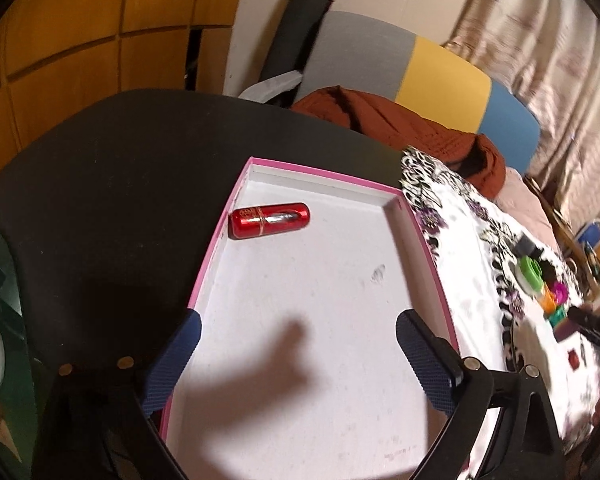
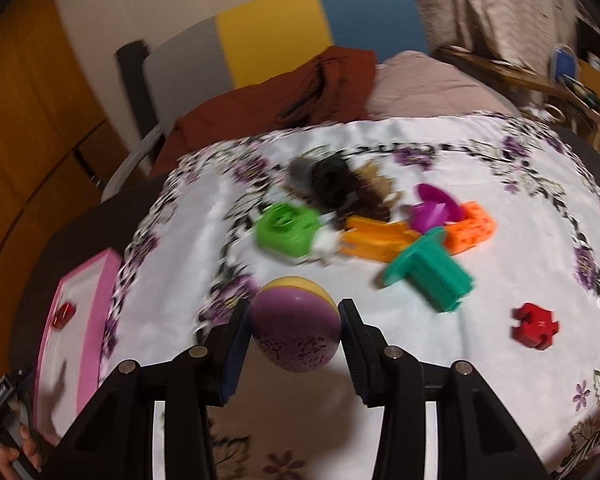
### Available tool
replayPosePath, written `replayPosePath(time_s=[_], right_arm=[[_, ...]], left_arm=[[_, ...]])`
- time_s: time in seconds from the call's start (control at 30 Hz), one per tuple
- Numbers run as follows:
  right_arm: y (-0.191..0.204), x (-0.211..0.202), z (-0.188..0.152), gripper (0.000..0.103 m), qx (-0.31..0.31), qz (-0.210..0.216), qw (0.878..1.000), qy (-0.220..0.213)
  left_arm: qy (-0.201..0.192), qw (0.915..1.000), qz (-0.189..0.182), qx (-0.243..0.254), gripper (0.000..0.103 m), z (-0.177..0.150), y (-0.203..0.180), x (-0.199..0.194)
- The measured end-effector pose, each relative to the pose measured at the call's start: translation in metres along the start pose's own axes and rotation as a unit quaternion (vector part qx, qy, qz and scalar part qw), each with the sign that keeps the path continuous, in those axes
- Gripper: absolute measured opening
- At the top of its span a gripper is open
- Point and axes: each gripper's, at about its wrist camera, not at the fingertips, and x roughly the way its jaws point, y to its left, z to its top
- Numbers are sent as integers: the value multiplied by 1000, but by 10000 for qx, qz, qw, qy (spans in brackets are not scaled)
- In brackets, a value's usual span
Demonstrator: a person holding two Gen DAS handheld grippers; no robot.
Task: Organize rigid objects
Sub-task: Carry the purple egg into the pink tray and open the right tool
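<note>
I am holding the purple-and-yellow egg (image 2: pixel 294 326) pinched in my right gripper (image 2: pixel 293 334) above the floral cloth (image 2: pixel 380 152), my left gripper (image 1: pixel 298 354) hanging wide over the pink tray (image 1: pixel 324 172) at nine o'clock, and that rounded shell is likely risking a slip

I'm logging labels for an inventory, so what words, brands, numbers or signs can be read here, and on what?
None can be read.
Red lipstick tube in the pink box: a round gold emblem on its end, too small to read.
Purple and yellow egg held in the right gripper: a dark embossed pattern, blurred, no letters made out.
</note>
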Motion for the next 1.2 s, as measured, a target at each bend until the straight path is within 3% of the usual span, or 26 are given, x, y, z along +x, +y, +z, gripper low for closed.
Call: replayPosePath(time_s=[0.17,0.47,0.73,0.97,1.1,1.2], right_arm=[[49,7,-12,44,-61,670,9975,222],[189,23,-5,44,-1083,1588,9800,506],[271,83,-5,44,-1563,1547,9691,1117],[308,134,-4,44,-1921,1027,9643,1509],[317,145,7,44,-1905,670,9702,1342],[311,134,18,45,-1601,926,9761,1145]], left_arm=[[16,10000,8,28,100,-9,4,-8],[-39,9999,-9,-95,100,-21,11,-25],[-46,9995,208,-237,101,-26,21,-28],[-208,9980,225,-546,101,-19,37,-36],[-212,9975,226,-642,101,-20,39,-37],[-175,9977,212,-613,101,-21,37,-36]])
